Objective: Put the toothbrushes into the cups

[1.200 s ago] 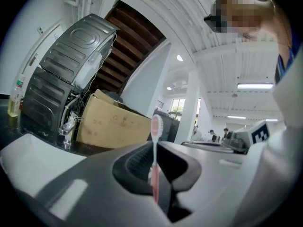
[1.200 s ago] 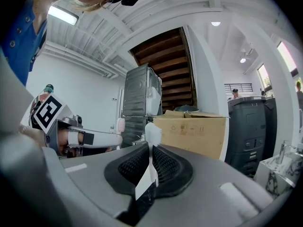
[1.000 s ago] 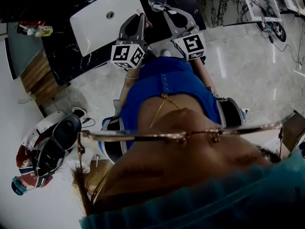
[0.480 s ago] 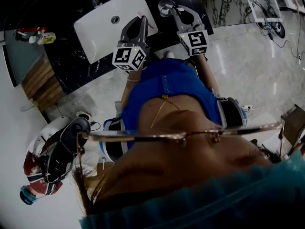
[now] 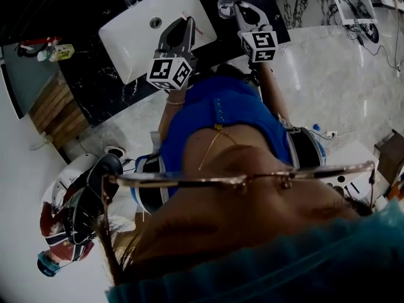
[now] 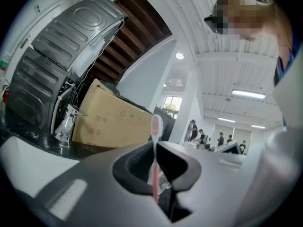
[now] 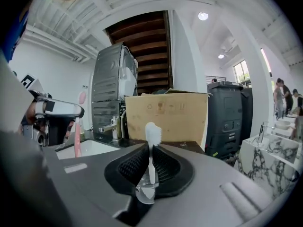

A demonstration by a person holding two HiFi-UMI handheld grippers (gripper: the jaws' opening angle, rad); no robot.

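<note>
i've got the left hand-held gripper [image 5: 186, 25] clamped on the pink toothbrush [image 6: 155, 167], over the sink's [image 5: 136, 36] right rim. the right hand-held gripper [image 5: 242, 8] pinches the white toothbrush [image 7: 151, 150], tip just beside the cup [image 5: 225, 6] on the black surface [image 5: 95, 84]. box [image 7: 165, 119] behind, open marble floor [image 5: 328, 87] to the right.

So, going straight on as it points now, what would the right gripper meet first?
Probably the cardboard box; nothing nearer shows ahead of the right gripper, though depth is unclear.
</note>
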